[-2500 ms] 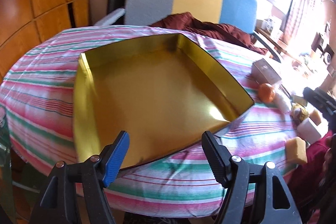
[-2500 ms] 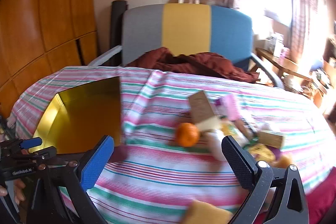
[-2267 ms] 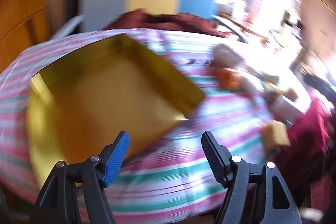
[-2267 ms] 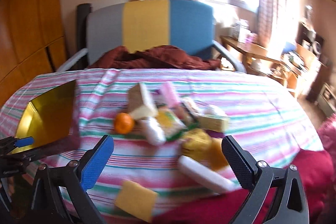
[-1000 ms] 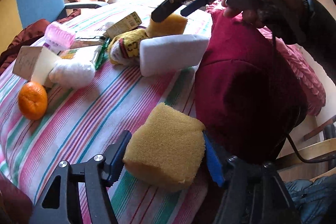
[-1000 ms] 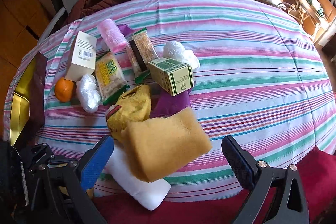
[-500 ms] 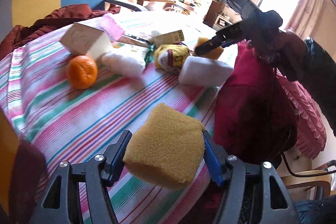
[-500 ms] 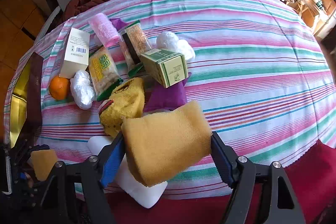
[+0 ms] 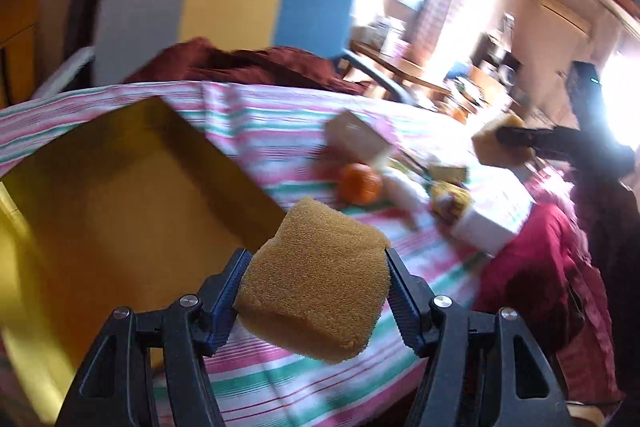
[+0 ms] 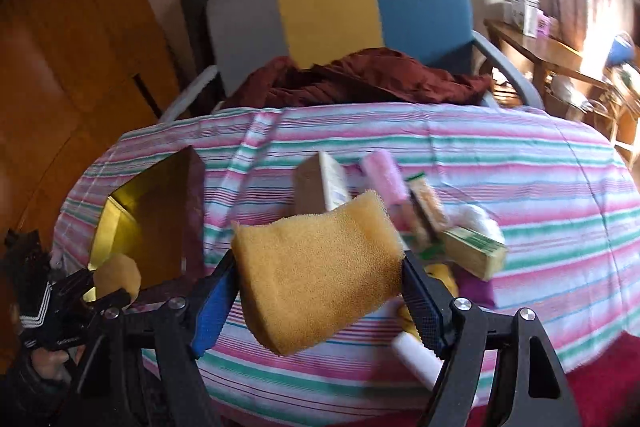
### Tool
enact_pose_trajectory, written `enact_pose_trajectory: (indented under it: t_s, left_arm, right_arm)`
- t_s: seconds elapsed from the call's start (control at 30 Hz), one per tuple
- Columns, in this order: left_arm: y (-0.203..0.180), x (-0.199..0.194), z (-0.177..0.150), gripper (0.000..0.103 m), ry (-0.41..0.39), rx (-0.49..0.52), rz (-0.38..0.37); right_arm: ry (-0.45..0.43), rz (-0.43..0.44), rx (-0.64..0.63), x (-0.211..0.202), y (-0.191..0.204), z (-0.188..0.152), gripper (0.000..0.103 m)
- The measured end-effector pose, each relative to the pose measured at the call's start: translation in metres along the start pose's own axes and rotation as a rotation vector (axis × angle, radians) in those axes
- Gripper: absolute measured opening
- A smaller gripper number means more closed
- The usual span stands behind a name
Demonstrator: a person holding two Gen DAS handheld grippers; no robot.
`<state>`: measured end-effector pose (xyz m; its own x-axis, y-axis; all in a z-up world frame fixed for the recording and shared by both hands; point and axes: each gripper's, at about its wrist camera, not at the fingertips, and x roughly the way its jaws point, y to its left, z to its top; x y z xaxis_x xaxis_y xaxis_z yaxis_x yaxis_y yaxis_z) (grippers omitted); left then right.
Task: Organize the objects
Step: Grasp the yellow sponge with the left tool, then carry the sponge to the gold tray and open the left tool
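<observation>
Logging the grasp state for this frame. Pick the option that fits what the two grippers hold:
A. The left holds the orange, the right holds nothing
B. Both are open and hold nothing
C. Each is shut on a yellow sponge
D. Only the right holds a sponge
C: the left gripper clamps one yellow sponge beside the gold box, and the right gripper clamps a second yellow sponge above the striped tablecloth.

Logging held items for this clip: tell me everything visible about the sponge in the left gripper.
The sponge is a chunky yellow-orange block of porous foam with rounded edges, dry-looking as far as can be told. It is pinched at its two sides in the left gripper, slightly squeezed and tilted, and held in the air above the striped tablecloth, beside the gold box. Only the fingers touch it.
</observation>
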<state>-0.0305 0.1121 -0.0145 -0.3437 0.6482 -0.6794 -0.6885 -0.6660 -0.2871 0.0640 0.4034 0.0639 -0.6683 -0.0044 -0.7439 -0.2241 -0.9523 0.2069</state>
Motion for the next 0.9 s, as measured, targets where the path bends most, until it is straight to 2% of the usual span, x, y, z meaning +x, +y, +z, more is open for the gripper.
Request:
enact_pose_trajectory:
  t_s: [0.23, 0.27, 0.4, 0.47, 0.53, 0.63, 0.73, 0.9]
  left_arm:
    - [0.085, -0.038, -0.018, 0.067, -0.035, -0.188, 0.286]
    - [0.096, -0.044, -0.021, 0.068, -0.038, -0.206, 0.346]
    - [0.116, -0.051, -0.035, 0.074, -0.043, -0.239, 0.432]
    - [0.122, -0.058, -0.04, 0.08, -0.044, -0.246, 0.481]
    - [0.125, -0.065, -0.046, 0.082, -0.052, -0.259, 0.51]
    - [0.13, -0.071, -0.052, 0.085, -0.051, -0.278, 0.524]
    - [0.132, -0.07, -0.055, 0.086, -0.042, -0.282, 0.509]
    - [0.131, -0.081, -0.052, 0.086, -0.094, -0.296, 0.524]
  right_arm:
    - [0.028, 0.191, -0.144, 0.06, 0.123, 0.006, 0.079]
    - [0.037, 0.205, -0.165, 0.07, 0.141, 0.005, 0.079]
    - [0.091, 0.255, -0.224, 0.108, 0.195, -0.004, 0.083]
    - [0.131, 0.281, -0.237, 0.124, 0.217, -0.013, 0.092]
    - [0.162, 0.305, -0.236, 0.135, 0.228, -0.022, 0.102]
    - [0.175, 0.336, -0.234, 0.143, 0.237, -0.031, 0.103]
    - [0.177, 0.322, -0.217, 0.146, 0.234, -0.037, 0.103]
    - [0.124, 0.291, -0.175, 0.132, 0.221, -0.043, 0.103]
